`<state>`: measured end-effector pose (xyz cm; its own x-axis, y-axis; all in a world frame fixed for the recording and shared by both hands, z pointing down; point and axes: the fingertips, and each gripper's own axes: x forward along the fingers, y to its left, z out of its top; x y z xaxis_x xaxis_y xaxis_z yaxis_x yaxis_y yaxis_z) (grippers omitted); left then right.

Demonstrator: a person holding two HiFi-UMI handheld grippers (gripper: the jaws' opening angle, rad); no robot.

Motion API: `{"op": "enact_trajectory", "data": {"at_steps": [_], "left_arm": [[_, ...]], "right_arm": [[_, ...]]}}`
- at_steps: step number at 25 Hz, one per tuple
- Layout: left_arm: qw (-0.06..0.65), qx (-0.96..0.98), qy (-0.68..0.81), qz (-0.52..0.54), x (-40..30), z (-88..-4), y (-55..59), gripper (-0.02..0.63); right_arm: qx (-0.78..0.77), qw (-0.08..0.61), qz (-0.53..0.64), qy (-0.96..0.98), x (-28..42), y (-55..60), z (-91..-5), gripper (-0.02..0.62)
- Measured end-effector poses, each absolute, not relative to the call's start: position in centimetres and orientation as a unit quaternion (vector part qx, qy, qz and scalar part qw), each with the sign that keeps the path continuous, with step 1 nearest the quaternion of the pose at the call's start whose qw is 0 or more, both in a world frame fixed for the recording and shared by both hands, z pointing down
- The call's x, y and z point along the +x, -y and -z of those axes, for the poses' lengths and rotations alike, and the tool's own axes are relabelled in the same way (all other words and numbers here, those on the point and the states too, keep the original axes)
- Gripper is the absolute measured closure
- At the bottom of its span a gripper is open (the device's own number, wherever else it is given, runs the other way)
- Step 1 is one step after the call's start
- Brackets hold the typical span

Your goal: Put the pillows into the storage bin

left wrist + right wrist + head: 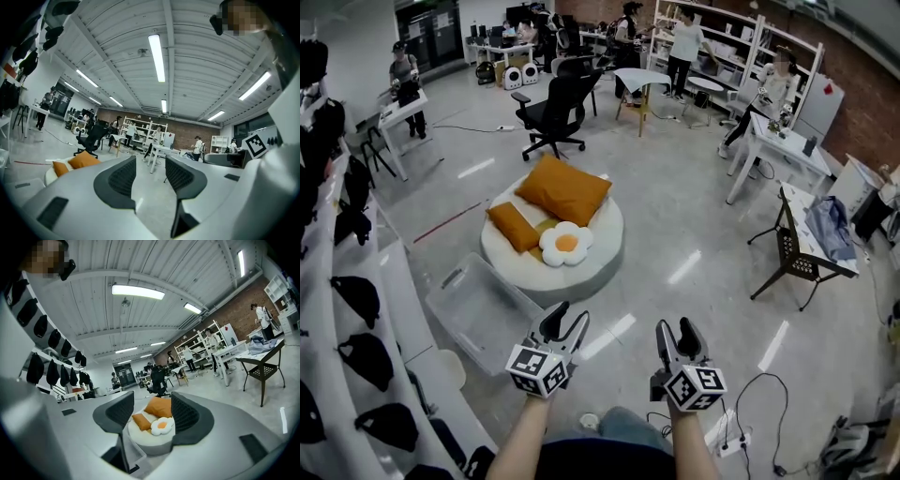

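Three pillows lie on a round white floor cushion point(602, 266): a large orange one point(563, 188), a small orange one point(513, 226) and a fried-egg-shaped one point(566, 243). A clear storage bin point(483, 306) stands on the floor against the cushion's near left side. My left gripper point(565, 325) and right gripper point(679, 336) are held low in the head view, well short of the cushion, both open with nothing between the jaws. The right gripper view frames the egg pillow point(162, 425), both orange pillows point(159, 406) and the bin's corner point(133, 453) between its jaws point(151, 413). In the left gripper view point(150, 176) the orange pillows point(83, 161) sit far left.
A black office chair point(555, 108) stands behind the cushion. White tables point(773, 141) and a dark chair point(794, 258) are to the right. A rack of black bags point(356, 300) runs along the left. Cables and a power strip point(734, 442) lie by my feet. Several people work at the back.
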<state>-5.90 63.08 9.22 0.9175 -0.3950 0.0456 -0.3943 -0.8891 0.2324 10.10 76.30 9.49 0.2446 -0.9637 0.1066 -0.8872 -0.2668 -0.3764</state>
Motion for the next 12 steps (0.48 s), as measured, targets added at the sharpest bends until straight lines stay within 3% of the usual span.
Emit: {"op": "enact_trajectory", "data": {"at_steps": [12], "left_arm": [[0.109, 0.974, 0.197, 0.021, -6.4, -8.4, -60.1, 0.413]], "right_arm": [[-0.788, 0.136, 0.138, -0.584, 10.2, -74.1, -8.1, 0.365]]}}
